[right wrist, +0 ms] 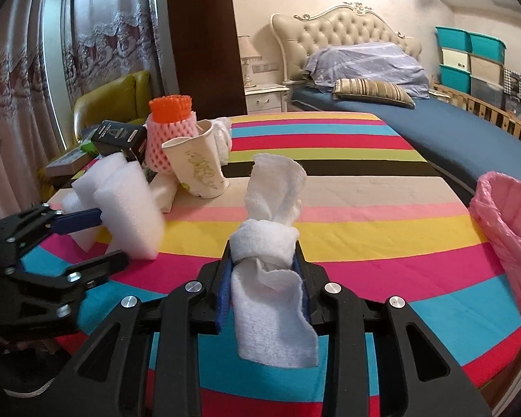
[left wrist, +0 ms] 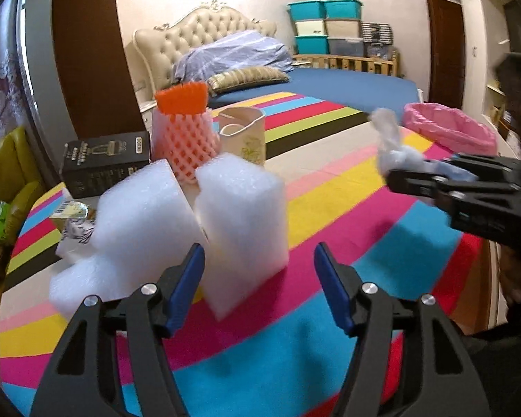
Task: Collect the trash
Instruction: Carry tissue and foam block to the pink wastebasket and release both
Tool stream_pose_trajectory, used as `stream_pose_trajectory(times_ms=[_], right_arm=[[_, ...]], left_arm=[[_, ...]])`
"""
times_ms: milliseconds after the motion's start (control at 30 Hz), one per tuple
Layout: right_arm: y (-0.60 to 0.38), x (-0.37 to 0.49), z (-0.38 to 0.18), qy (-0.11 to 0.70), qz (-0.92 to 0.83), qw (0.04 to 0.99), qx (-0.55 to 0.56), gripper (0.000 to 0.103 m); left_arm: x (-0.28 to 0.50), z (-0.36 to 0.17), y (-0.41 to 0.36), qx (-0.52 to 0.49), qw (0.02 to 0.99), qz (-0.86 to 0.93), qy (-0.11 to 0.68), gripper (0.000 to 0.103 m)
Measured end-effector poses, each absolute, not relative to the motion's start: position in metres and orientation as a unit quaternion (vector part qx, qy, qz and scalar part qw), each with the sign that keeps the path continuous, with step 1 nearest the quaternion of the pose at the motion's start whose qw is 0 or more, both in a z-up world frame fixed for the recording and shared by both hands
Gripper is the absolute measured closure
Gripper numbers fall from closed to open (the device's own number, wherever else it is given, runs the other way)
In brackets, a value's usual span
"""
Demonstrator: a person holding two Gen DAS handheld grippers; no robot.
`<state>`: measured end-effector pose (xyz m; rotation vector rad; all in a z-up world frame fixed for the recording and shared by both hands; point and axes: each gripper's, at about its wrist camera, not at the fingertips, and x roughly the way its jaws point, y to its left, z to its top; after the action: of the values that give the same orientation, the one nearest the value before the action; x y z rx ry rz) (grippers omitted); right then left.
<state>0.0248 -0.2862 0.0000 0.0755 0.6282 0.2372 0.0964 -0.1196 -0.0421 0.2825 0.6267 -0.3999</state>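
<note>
The white tissue [right wrist: 271,243] sits clamped in the right gripper [right wrist: 265,278], jaws pressed on its twisted middle, above the striped tablecloth [right wrist: 364,229]. At 3 o'clock of it is the pink-lined bin [right wrist: 510,215]. At 9 o'clock the left gripper [left wrist: 258,278] has its jaws apart around the right-hand one of 2 white foam blocks [left wrist: 243,215]; whether they touch it I cannot tell.
</note>
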Motion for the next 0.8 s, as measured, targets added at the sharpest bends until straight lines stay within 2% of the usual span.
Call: stream_pose_trajectory(times_ms=[133, 167, 200, 300, 500, 800], right_arm=[[-0.292, 0.028, -0.003, 0.311, 0.114, 0.942, 0.047, 0.073], [-0.293, 0.026, -0.004, 0.310, 0.113, 0.943, 0.048, 0.073], [-0.294, 0.026, -0.005, 0.310, 0.113, 0.943, 0.049, 0.073], [-0.299, 0.023, -0.006, 0.309, 0.111, 0.943, 0.053, 0.073], [-0.310, 0.021, -0.009, 0.309, 0.100, 0.944, 0.060, 0.073], [-0.340, 0.018, -0.004, 0.300, 0.061, 0.950, 0.063, 0.073]], left_arm=[[0.117, -0.046, -0.131, 0.129, 0.923, -0.186, 0.312, 0.034], [0.119, -0.046, -0.134, 0.128, 0.922, -0.188, 0.312, 0.039], [0.120, -0.046, -0.136, 0.129, 0.923, -0.188, 0.310, 0.052], [0.117, -0.041, -0.141, 0.128, 0.925, -0.199, 0.297, 0.060], [0.100, -0.030, -0.152, 0.144, 0.929, -0.213, 0.266, 0.061], [0.107, -0.021, -0.193, 0.138, 0.917, -0.258, 0.270, 0.061]])
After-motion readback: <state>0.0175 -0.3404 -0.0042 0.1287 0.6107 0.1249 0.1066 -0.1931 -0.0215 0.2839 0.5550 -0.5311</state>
